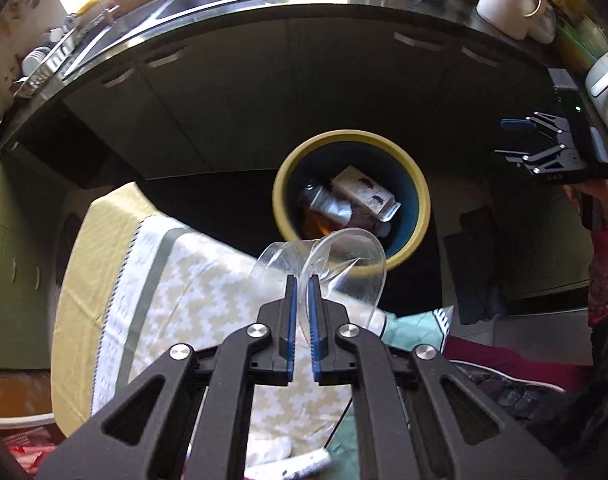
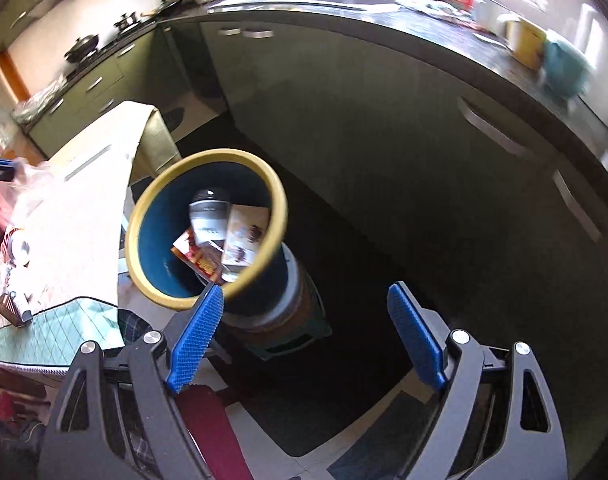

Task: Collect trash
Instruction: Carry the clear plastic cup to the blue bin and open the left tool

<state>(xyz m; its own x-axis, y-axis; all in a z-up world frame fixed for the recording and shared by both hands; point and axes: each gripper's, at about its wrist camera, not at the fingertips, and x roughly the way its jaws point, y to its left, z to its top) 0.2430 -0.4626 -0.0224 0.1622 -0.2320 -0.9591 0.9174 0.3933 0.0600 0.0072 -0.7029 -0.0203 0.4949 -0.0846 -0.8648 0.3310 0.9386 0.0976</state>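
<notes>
The left gripper point(image 1: 302, 280) is squeezed almost shut on a clear plastic cup point(image 1: 335, 268), pinching its thin wall between the two blue pads point(image 1: 291, 312). The cup is squashed and lies on its side in the air, just past the edge of the table point(image 1: 116, 264), with its open mouth turned toward the trash bin point(image 1: 282, 188). The bin has a yellow rim and is blue inside, and it already holds a box point(image 1: 363, 192), a silver wrapper and other scraps. It sits off the table, raised on something round in front of the dark cabinets. The right gripper point(image 2: 305, 312) is wide open and holds nothing; it hangs near the bin with its pads far apart. The step now looks like dropping the cup in. To do it well, I would move the cup out until all of it is over the blue hole, not just over the yellow rim. A light cup like this can bounce or catch on the rim and fall to the floor. So bring it low first, then open the pads. The right gripper should keep out of the way.
</notes>
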